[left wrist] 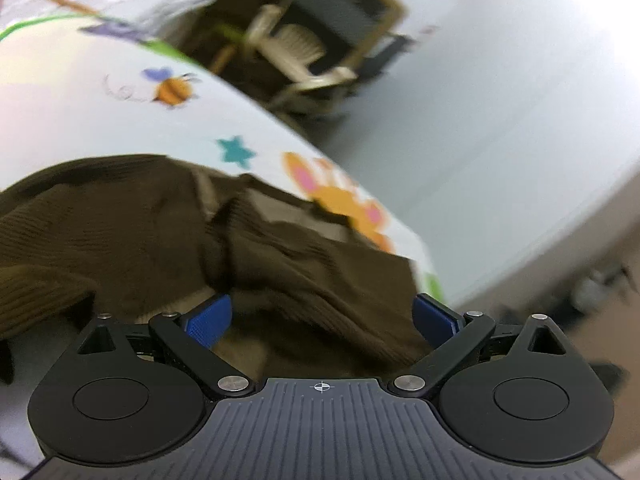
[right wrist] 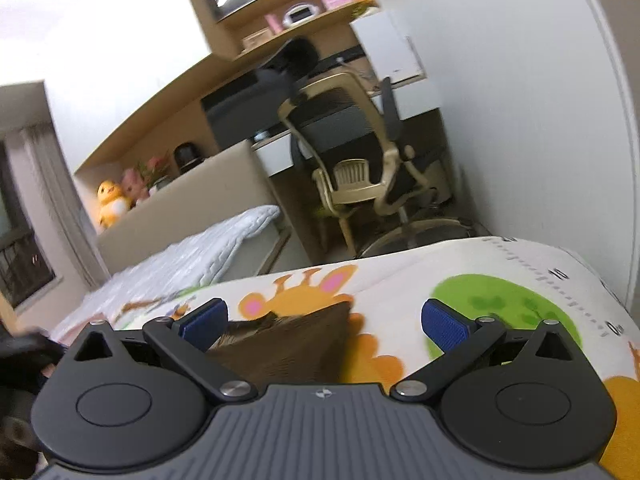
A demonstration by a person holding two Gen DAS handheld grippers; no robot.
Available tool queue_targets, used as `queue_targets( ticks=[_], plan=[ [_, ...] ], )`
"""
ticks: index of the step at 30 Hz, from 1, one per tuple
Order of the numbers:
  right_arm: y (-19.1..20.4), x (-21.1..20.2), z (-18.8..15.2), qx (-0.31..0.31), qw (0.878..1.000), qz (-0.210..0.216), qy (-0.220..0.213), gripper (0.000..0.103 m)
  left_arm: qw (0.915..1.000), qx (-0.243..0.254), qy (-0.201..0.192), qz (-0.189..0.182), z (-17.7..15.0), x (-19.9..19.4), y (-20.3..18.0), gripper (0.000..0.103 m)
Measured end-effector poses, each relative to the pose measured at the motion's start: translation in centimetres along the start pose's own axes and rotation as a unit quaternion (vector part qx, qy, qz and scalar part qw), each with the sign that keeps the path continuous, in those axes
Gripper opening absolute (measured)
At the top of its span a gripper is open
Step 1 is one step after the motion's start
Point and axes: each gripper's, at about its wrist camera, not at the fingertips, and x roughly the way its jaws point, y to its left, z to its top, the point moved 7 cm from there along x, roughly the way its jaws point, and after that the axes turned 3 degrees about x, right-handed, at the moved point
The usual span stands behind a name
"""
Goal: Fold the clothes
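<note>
Both jaws gape empty: left gripper [left wrist: 322, 316] over the brown garment [left wrist: 120, 224], right gripper [right wrist: 324, 322] at its corner; a shallow pinch at 12 o'clock risks slipping.

A white play mat [right wrist: 400, 284] printed with an orange giraffe [right wrist: 304, 292], a green blob [right wrist: 496, 300], a bee [left wrist: 174, 89] and a teal star [left wrist: 236, 151] covers the surface. Behind it stand a beige office chair [right wrist: 360, 132], a small plastic chair [right wrist: 352, 184], a desk [right wrist: 280, 152], shelves [right wrist: 296, 20], a quilted white bedspread [right wrist: 208, 248] and a yellow plush chick [right wrist: 110, 200].
</note>
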Motion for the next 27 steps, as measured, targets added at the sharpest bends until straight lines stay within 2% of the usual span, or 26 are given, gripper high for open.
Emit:
queue_targets(
  ticks=[2,4,5,6,7,8,10,13,16,17,18,19,21,22,24,27],
  plan=[
    [-1.0,-0.2,0.1,0.014,1.0,0.001,0.007,0.103,0.9999,-0.01,0.007,0.011,-0.1,1.8,0.3,0.092],
    [-1.6,-0.3,0.1,0.01,1.0,-0.007,0.013,0.103,0.9996,-0.018,0.015,0.016,-0.2,3.4,0.3,0.078],
    [-1.9,-0.2,0.1,0.005,1.0,-0.016,0.013,0.103,0.9994,-0.011,0.013,0.029,-0.1,4.0,0.2,0.061],
    [-2.1,-0.2,0.0,0.003,1.0,-0.023,0.011,0.103,0.9988,0.005,0.004,0.048,0.2,4.2,0.0,0.035],
    [-2.1,-0.1,-0.1,0.006,1.0,-0.026,0.009,0.103,0.9976,0.03,-0.012,0.062,0.8,4.1,-0.4,0.029],
    [-2.3,0.0,-0.2,0.01,1.0,-0.028,0.008,0.103,0.995,0.061,-0.04,0.068,1.6,3.3,-1.2,0.028],
    [-2.6,0.5,-0.8,0.017,0.999,-0.029,0.014,0.103,0.9842,0.125,-0.097,0.078,3.0,1.6,-2.8,0.028],
    [-3.1,1.9,-2.1,0.016,0.998,-0.04,0.037,0.103,0.9795,0.149,-0.076,0.112,2.0,1.7,-1.5,0.028],
    [-3.2,3.0,-3.3,0.006,0.996,-0.048,0.068,0.103,0.973,0.171,-0.052,0.146,0.9,1.8,0.0,0.035],
    [-3.1,3.2,-3.5,0.004,0.996,-0.048,0.075,0.103,0.9734,0.166,-0.033,0.154,0.1,2.4,0.9,0.042],
    [-3.1,3.2,-3.6,0.004,0.996,-0.046,0.077,0.103,0.9735,0.161,-0.013,0.162,-0.7,2.9,2.0,0.046],
    [-3.3,3.3,-3.7,0.008,0.996,-0.044,0.081,0.103,0.974,0.157,-0.016,0.162,-0.7,2.6,2.2,0.047],
    [-3.7,3.5,-3.8,0.022,0.995,-0.042,0.09,0.103,0.975,0.15,-0.025,0.162,-0.5,1.8,2.7,0.06],
    [-3.8,3.6,-3.9,0.03,0.994,-0.041,0.095,0.103,0.9806,0.128,-0.03,0.145,-0.4,0.8,2.7,0.063],
    [-4.1,3.6,-4.0,0.038,0.994,-0.038,0.097,0.103,0.9886,0.091,-0.04,0.113,-0.6,-1.7,2.4,0.082],
    [-4.0,3.6,-4.0,0.037,0.994,-0.038,0.097,0.103,0.9918,0.075,-0.057,0.087,-2.1,-6.1,1.6,0.088]
  ],
)
